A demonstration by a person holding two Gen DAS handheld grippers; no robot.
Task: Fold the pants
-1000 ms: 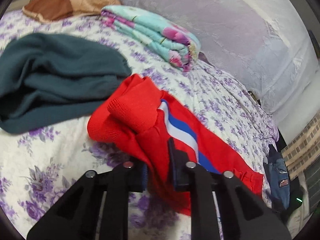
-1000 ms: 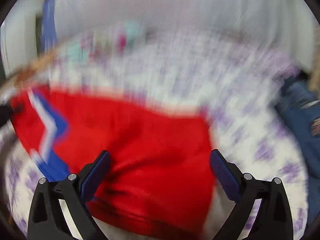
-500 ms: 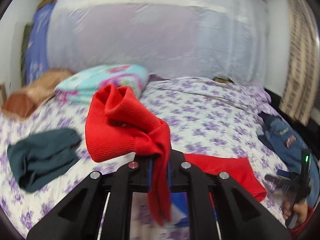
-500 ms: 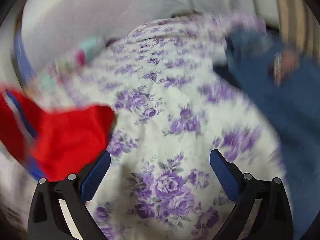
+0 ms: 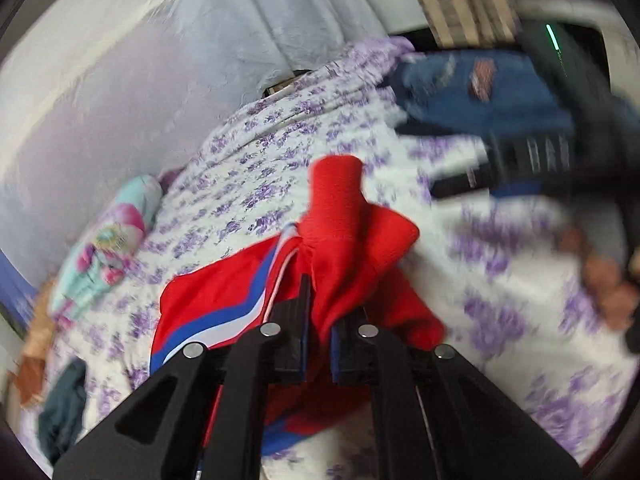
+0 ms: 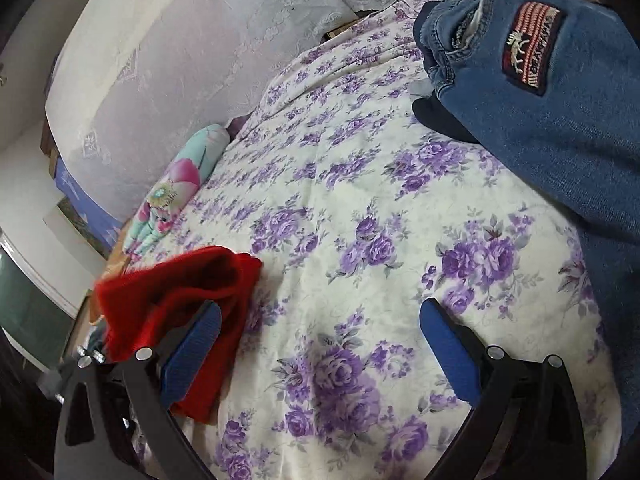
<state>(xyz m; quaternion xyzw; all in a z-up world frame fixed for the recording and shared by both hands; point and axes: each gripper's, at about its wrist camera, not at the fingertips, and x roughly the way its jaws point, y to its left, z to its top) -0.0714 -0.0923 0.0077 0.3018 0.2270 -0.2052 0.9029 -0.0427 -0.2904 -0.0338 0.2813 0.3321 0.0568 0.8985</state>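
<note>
Bunching between the left gripper [image 5: 319, 344] fingers, red pants [image 5: 344, 240] stand up.

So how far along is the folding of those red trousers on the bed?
Only partly. Done: the left gripper has a pinch of the red pants, and a cuff stands up above its fingers. In hand: that bunch is lifted while the rest trails rumpled on the floral bedspread. Left: no tidy fold shows yet, and the right gripper is open and empty over the sheet.
</note>
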